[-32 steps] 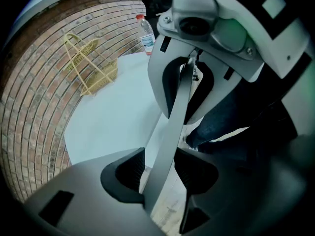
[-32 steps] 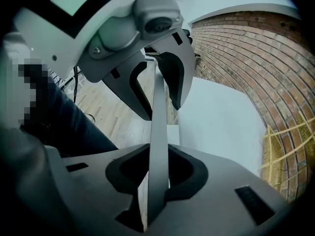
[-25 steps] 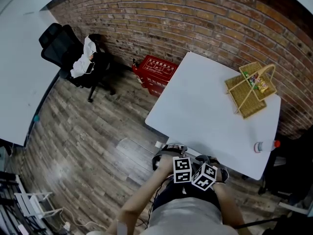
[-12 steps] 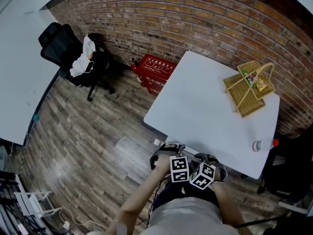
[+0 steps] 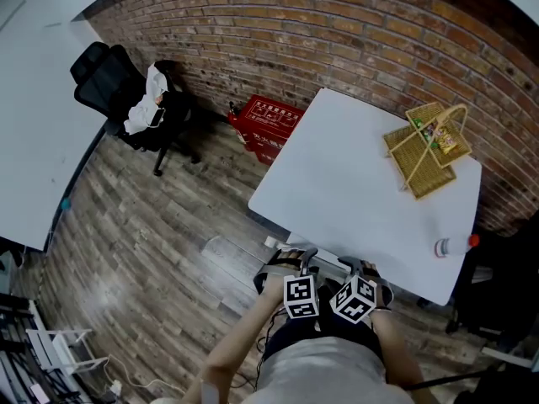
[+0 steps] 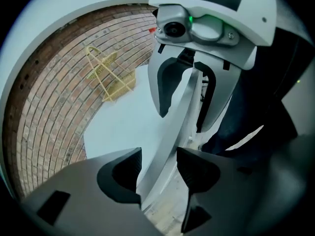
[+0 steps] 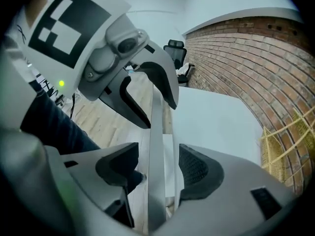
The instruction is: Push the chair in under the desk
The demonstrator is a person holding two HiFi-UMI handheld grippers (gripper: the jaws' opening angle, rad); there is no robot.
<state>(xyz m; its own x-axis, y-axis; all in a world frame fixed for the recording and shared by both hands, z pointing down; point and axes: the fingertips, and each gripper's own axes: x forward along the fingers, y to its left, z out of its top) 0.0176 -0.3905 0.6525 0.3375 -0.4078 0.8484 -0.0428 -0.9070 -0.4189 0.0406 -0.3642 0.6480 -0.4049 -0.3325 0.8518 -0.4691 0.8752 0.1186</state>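
Left claw [image 6: 158, 154] and right claw [image 7: 157, 150] are both opening, pads off the grey chair rail [image 6: 183, 102] running between them, seemingly at the desk's [image 5: 362, 200] near edge; the push looks done, so next both should draw clear

Chair [image 7: 156, 146] mostly hidden under desk [image 5: 362, 183]

On desk [image 5: 345, 200]: basket [image 5: 425, 146] far R, bottle [image 5: 450, 246] nr R edge.

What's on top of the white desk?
A wicker basket sits at the far right corner and a small bottle lies by the right edge of the desk. Colorful packets show in the basket; its sides hide the rest.
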